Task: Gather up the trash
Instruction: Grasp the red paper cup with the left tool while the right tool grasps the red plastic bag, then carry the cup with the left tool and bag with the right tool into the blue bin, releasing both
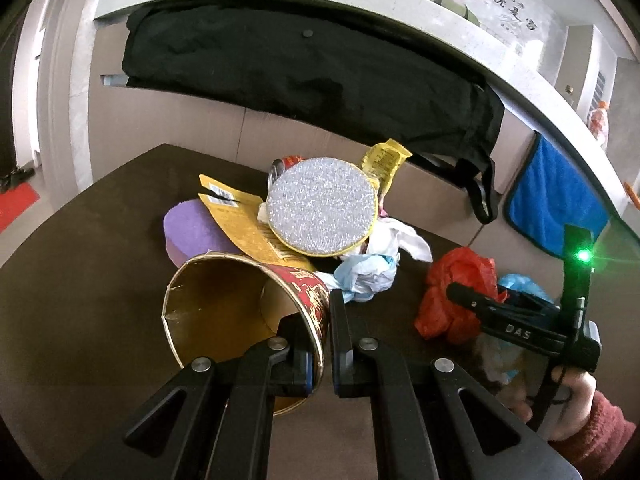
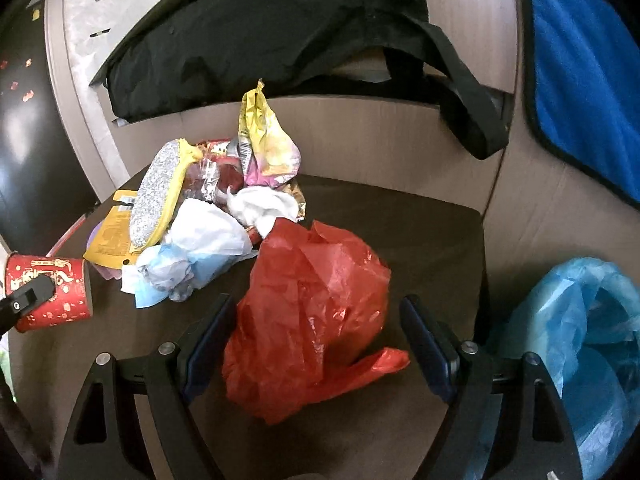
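left tool (image 1: 320, 332) clenched on 1 paper cup (image 1: 240, 312) | right tool (image 2: 316, 344) spread around 1 red bag (image 2: 312, 312) | 1 blue bag (image 2: 592, 344)

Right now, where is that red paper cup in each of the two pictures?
Left wrist view: the cup lies on its side at lower centre, its wall pinched between the left gripper jaws.
Right wrist view: the cup sits at the far left edge, with a black finger across it.
Shared landmark: the round silver scrubber on the trash pile.
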The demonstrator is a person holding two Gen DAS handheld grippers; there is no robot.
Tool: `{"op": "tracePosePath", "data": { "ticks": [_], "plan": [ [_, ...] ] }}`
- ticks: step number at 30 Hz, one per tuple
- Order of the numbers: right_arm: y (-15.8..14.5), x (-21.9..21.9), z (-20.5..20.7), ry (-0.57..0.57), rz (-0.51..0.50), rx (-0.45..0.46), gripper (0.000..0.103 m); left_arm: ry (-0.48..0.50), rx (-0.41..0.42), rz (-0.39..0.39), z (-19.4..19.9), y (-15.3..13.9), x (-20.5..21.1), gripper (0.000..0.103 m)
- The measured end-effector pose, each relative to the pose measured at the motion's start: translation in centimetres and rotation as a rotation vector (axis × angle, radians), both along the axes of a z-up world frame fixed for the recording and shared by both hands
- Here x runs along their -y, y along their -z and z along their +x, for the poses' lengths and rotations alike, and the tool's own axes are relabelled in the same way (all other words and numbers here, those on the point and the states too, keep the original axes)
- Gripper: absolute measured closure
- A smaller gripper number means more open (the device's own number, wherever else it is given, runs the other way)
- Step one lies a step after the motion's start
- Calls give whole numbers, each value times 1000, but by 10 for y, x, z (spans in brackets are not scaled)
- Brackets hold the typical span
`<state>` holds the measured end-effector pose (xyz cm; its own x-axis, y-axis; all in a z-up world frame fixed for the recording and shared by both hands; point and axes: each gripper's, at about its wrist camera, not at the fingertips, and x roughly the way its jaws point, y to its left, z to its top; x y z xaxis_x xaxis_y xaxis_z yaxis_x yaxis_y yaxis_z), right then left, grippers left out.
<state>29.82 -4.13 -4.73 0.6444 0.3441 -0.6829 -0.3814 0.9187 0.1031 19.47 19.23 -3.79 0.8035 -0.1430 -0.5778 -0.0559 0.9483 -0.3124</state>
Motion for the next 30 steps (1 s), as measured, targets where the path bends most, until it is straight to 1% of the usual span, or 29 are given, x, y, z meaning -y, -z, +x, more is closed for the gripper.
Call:
{"op": "tracePosePath", "data": {
  "ticks": [1,2,3,5,6,7,8,10,14,17,21,24,28,30],
  "plan": [
    [0,0,-1,-13,4,-12,25,0,-3,2,0,0,2,97],
    [0,0,-3,-26,8,-22,35,-1,-3,2,0,0,3,97],
    [-2,-1,-5,-50,14,-30,37,0,-3,4,0,0,5,97],
    [-9,2,-12,-75,39,-20,44,2,5,13,-2,-4,9,97],
    [-13,4,-15,-82,50,-10,49,2,11,21,-3,-6,11,97],
    [-18,6,-19,-85,56,2,56,3,18,30,-3,-9,14,97],
    [-21,7,-21,-88,59,7,60,5,23,35,-4,-12,16,97],
    [-30,13,-27,-89,67,30,60,10,37,45,-5,-19,22,97],
    [-40,25,-36,-86,86,57,60,25,63,64,-8,-33,37,97],
    [-49,41,-41,-76,126,77,60,48,82,80,-9,-45,53,97],
    [-68,71,-51,-35,150,136,60,97,109,93,-7,-60,82,97],
    [-83,104,-61,24,141,197,60,156,120,89,0,-69,112,97],
    [-98,149,-73,106,127,251,60,263,136,75,12,-77,163,97],
    [-103,173,-78,158,102,283,60,311,149,71,17,-80,187,97]
  ]
}}
